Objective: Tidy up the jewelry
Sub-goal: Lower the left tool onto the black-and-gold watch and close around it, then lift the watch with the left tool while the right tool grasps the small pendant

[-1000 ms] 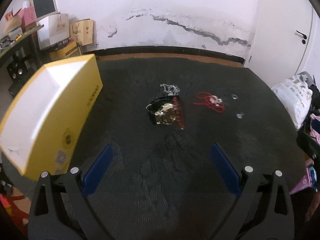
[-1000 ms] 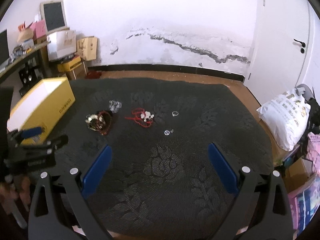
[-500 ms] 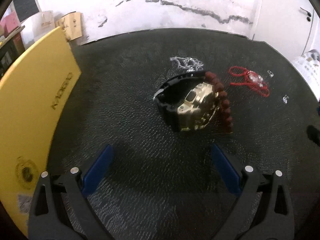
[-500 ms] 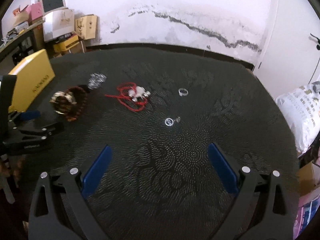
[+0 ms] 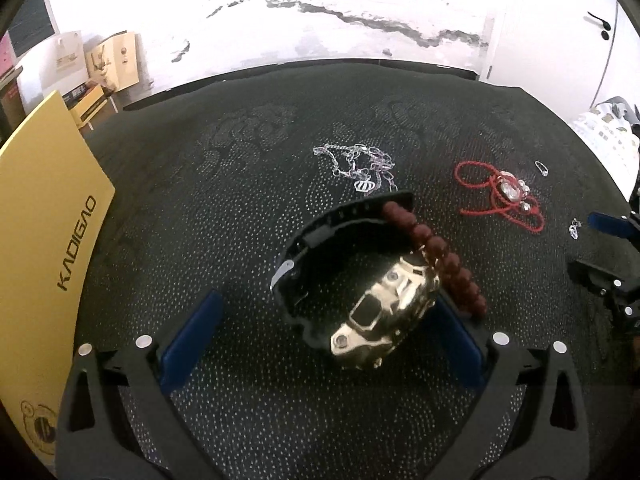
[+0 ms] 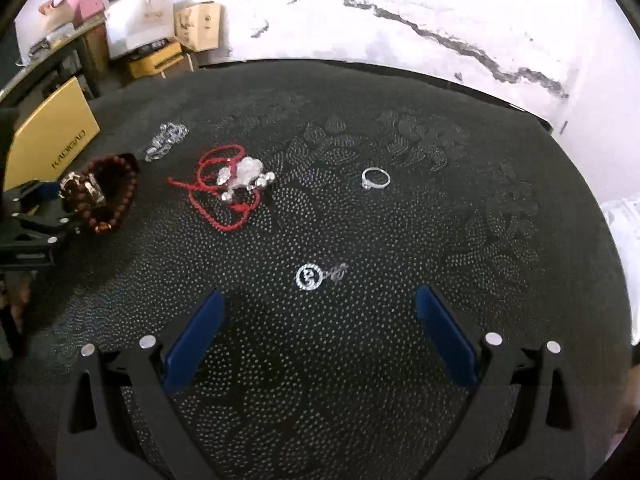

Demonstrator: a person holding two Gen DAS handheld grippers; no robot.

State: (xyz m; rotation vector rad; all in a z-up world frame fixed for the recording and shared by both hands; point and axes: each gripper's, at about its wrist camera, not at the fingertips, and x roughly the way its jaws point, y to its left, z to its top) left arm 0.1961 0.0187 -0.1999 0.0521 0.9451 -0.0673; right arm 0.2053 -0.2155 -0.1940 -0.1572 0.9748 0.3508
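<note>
Left gripper (image 5: pixel 320 340) jaws wide, straddling gold watch (image 5: pixel 380 316); bead bracelet (image 5: pixel 436 252) crowds right finger. Yellow box (image 5: pixel 44 240) walls off left. Bare cloth (image 6: pixel 460 220) right of ring (image 6: pixel 375 178)

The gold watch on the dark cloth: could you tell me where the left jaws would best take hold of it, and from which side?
Grip the gold watch across its chunky case, coming from the near side where the open left gripper already straddles it. The case is rigid; the black strap loops away behind. The bead bracelet hugs the case's right side, so it may get pinched.
</note>
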